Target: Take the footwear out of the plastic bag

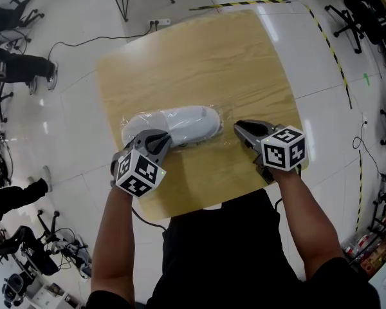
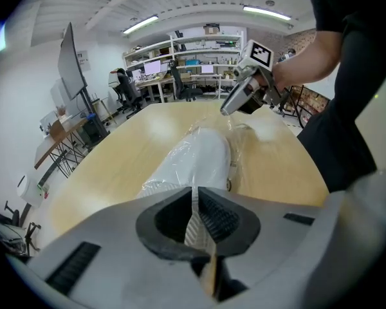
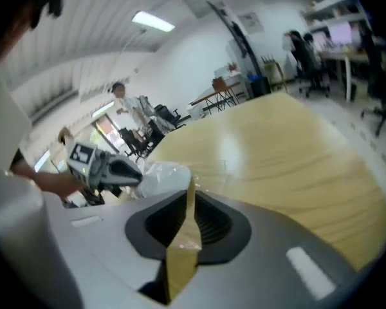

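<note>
White slipper sealed in a plastic bag on a wooden table.
The left gripper narrowly pinched the bag's near edge; the right gripper, jaws slightly apart and empty, hung just beside the bag's end, with bare tabletop ahead.

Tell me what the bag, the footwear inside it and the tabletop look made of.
Clear plastic bag: thin glossy film, judging by crinkles and glare. White footwear: soft, matte, probably cloth or foam; unclear through the film. Round-cornered wooden table: light wood grain with sheen, maybe laminate.
</note>
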`<state>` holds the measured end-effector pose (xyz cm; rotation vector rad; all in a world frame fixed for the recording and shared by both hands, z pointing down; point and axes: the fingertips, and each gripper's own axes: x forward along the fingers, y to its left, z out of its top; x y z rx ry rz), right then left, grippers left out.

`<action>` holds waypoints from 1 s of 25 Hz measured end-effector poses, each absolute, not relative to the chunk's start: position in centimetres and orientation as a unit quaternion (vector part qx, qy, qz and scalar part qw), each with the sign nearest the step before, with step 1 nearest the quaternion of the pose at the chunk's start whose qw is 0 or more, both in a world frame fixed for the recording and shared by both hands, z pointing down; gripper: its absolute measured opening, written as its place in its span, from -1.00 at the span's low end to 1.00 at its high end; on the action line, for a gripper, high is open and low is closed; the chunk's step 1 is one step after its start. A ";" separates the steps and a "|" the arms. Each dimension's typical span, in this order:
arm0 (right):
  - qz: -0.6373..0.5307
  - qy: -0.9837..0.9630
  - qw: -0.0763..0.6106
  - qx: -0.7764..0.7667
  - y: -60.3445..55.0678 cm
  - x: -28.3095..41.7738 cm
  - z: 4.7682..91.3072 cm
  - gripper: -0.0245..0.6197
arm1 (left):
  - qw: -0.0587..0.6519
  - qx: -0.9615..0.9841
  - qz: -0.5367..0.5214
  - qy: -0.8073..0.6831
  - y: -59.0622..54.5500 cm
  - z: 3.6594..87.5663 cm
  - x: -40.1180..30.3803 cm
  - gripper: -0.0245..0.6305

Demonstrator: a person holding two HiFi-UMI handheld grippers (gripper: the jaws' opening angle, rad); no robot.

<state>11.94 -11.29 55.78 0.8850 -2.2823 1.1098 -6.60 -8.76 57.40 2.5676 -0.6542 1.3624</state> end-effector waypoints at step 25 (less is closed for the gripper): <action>0.497 -0.786 0.189 0.317 -12.6 8.7 57.3 -0.74 | 0.054 0.840 0.485 -0.238 -8.6 56.5 -6.8 -0.89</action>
